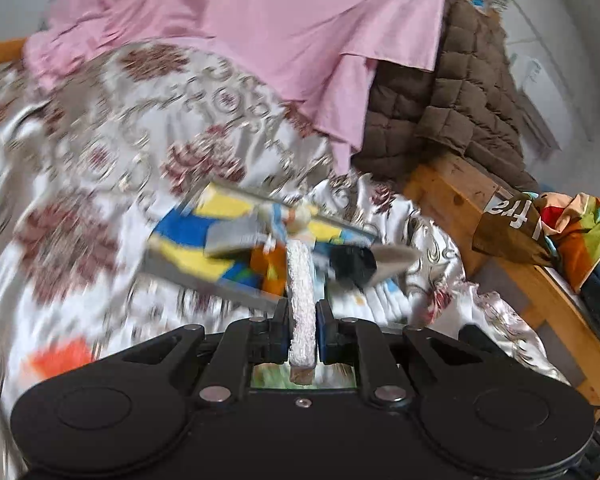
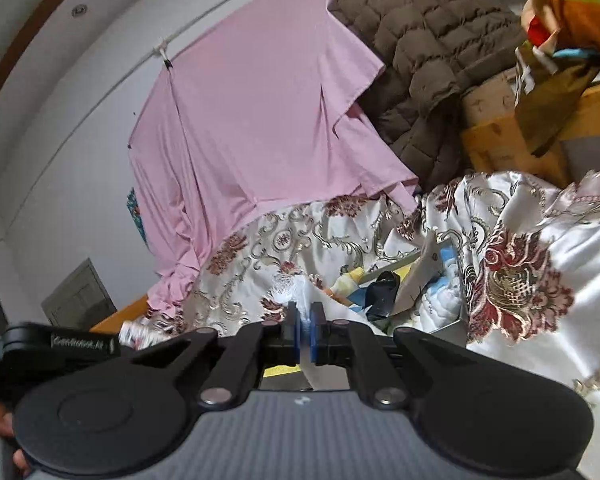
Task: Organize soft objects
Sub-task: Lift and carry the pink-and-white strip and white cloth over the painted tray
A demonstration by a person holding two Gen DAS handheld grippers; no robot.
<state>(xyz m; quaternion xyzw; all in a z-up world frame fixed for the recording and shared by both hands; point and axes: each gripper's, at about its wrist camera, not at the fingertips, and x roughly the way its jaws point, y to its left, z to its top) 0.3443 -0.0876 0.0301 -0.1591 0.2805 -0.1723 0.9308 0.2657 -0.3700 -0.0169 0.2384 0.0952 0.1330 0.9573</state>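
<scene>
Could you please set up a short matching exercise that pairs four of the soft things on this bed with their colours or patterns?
Things:
1. hanging sheet
2. quilted jacket
3. satin bedspread
4. strip of cloth in the left gripper

Descriptions:
A. brown
B. white and textured
C. pink
D. silvery white with dark red floral motifs

Pairs: 1-C, 2-A, 3-D, 4-B

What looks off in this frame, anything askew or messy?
The bed is a jumble. The floral satin cover is bunched up, half burying a colourful box. A pink sheet and brown quilted jacket lie heaped behind. Left gripper pinches a white fabric strip.
</scene>
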